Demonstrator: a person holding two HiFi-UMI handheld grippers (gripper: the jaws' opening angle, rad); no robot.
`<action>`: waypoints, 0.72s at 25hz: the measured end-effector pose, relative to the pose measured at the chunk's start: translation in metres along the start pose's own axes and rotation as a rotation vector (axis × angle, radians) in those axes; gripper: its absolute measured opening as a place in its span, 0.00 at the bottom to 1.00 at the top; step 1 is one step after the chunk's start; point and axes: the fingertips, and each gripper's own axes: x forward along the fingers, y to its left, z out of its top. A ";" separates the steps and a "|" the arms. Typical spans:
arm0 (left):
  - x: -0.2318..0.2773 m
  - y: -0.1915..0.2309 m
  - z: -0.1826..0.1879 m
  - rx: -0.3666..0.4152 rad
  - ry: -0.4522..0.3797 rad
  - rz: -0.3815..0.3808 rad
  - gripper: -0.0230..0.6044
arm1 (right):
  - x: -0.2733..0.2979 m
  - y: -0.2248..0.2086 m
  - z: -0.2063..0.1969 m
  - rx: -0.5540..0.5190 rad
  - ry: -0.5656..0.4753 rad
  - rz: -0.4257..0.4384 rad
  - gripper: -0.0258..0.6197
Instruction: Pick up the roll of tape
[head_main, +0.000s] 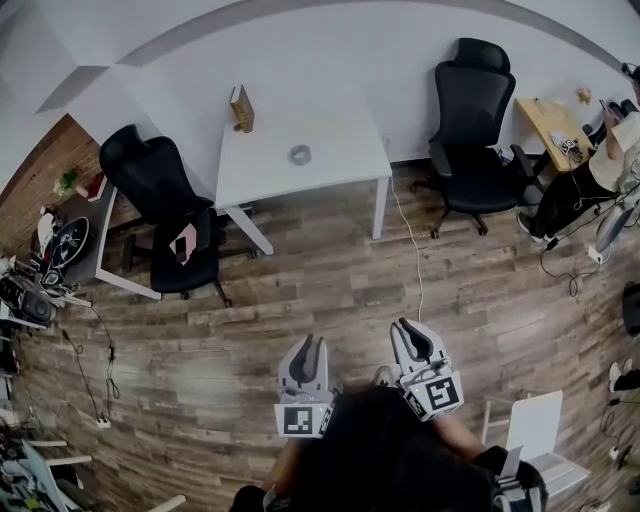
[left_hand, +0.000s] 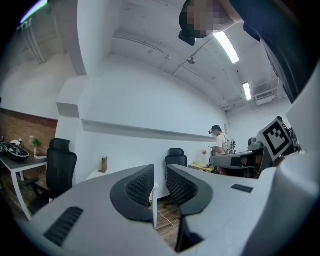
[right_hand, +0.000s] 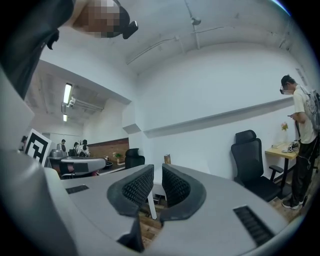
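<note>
The roll of tape (head_main: 300, 154) is a small grey ring lying flat on the white table (head_main: 340, 125) far ahead, near a brown upright box (head_main: 241, 108). Both grippers are held low in front of the person, well short of the table. My left gripper (head_main: 310, 342) (left_hand: 160, 170) points level at the table, jaws a narrow gap apart with nothing between them. My right gripper (head_main: 400, 326) (right_hand: 157, 169) stands beside it, jaws also slightly apart and empty. The box (left_hand: 104, 163) (right_hand: 167, 159) shows beyond both jaws; the tape is hidden in both gripper views.
Black office chairs stand left (head_main: 165, 210) and right (head_main: 475, 130) of the table. A white cable (head_main: 410, 250) runs across the wood floor. A person (head_main: 610, 150) stands at a wooden desk far right. A cluttered desk (head_main: 60, 240) is at left, a white chair (head_main: 535, 430) at bottom right.
</note>
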 end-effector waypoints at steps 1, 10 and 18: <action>0.002 -0.005 -0.001 -0.011 0.004 0.000 0.16 | -0.002 -0.003 -0.002 -0.003 0.007 0.001 0.15; 0.020 -0.062 0.000 0.017 -0.012 0.037 0.18 | -0.037 -0.055 -0.023 0.003 0.042 0.015 0.22; 0.052 -0.066 -0.023 -0.041 0.037 0.043 0.23 | -0.017 -0.088 -0.032 -0.024 0.047 0.021 0.22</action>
